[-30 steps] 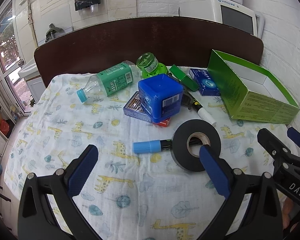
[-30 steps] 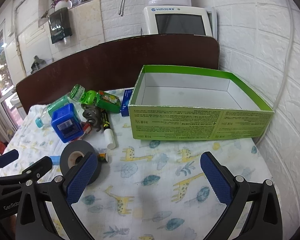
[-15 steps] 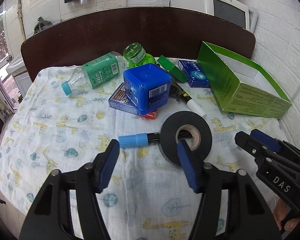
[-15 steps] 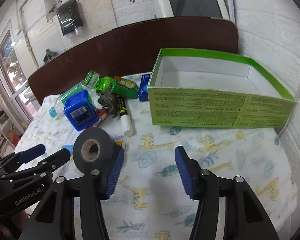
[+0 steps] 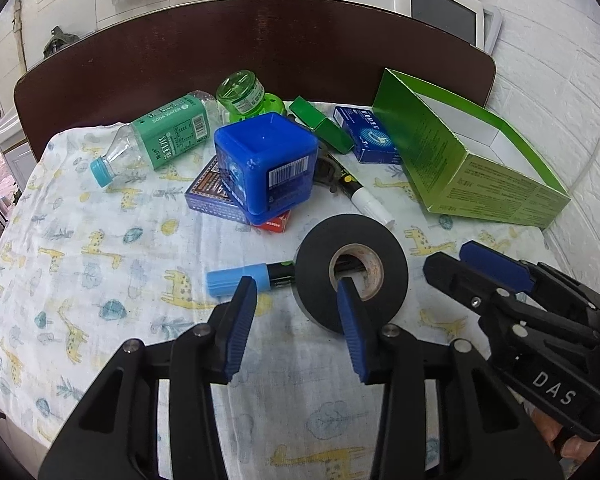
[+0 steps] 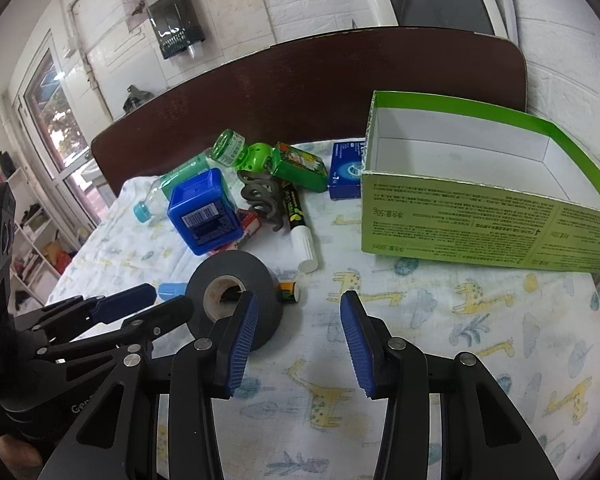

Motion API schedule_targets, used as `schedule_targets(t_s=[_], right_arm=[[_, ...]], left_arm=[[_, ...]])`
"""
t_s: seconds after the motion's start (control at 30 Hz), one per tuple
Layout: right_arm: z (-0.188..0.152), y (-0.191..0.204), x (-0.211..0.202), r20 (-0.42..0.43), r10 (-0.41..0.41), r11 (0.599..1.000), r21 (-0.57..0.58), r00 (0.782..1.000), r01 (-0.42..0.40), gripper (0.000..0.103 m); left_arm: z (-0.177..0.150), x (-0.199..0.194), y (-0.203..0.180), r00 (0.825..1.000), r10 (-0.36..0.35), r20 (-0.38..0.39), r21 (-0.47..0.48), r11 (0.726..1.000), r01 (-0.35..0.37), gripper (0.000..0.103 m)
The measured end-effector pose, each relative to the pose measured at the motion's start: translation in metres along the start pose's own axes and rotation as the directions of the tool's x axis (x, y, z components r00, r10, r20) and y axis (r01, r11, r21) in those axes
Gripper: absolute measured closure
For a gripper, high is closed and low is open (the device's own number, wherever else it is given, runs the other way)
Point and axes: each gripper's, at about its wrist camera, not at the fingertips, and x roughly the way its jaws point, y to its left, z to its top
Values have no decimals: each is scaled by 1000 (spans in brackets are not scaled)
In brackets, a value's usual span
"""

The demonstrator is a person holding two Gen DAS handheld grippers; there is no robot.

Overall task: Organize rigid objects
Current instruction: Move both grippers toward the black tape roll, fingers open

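Note:
A black tape roll leans on a blue-capped marker on the giraffe-print cloth. My left gripper is open, its jaws partly closed, its right pad in front of the roll's core. My right gripper is open, just right of the tape roll; it also shows in the left wrist view. Behind lie a blue cube box, a soda bottle and a white-capped marker. The open green box is empty.
A green jar, a green carton, a blue packet, a card deck and a grey coil crowd the back. A dark headboard borders the far edge; a white wall stands to the right.
Both grippers have narrowed their jaws from wide open. The left has moved forward to the tape roll; the right has moved closer to the table beside it.

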Motion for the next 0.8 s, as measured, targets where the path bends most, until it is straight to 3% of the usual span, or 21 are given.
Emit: schedule_targets(t_s=[0.1,0.23,0.37,0.6,0.8], right_arm=[[1,0,6,-21,49,999,15,999,-49,57],[3,-2,15,-46,85,996,41,995,-84,59],[3,-4,22,-70,121,991,70,990,-116,71],[4,-3,31,-102,154,986,83,983,-146,71],[4,-4,41,-129,189,978,109,973,-176,71]], left_arm=[[3,3,-1,999,-36,-9,3,999,36,69],[4,10,3,996,-78,-40,-15,997,78,84],[5,12,4,995,-94,-39,-18,995,93,84],[6,14,5,993,-109,-42,-12,994,109,79],[5,15,8,991,-127,-34,-15,992,126,81]])
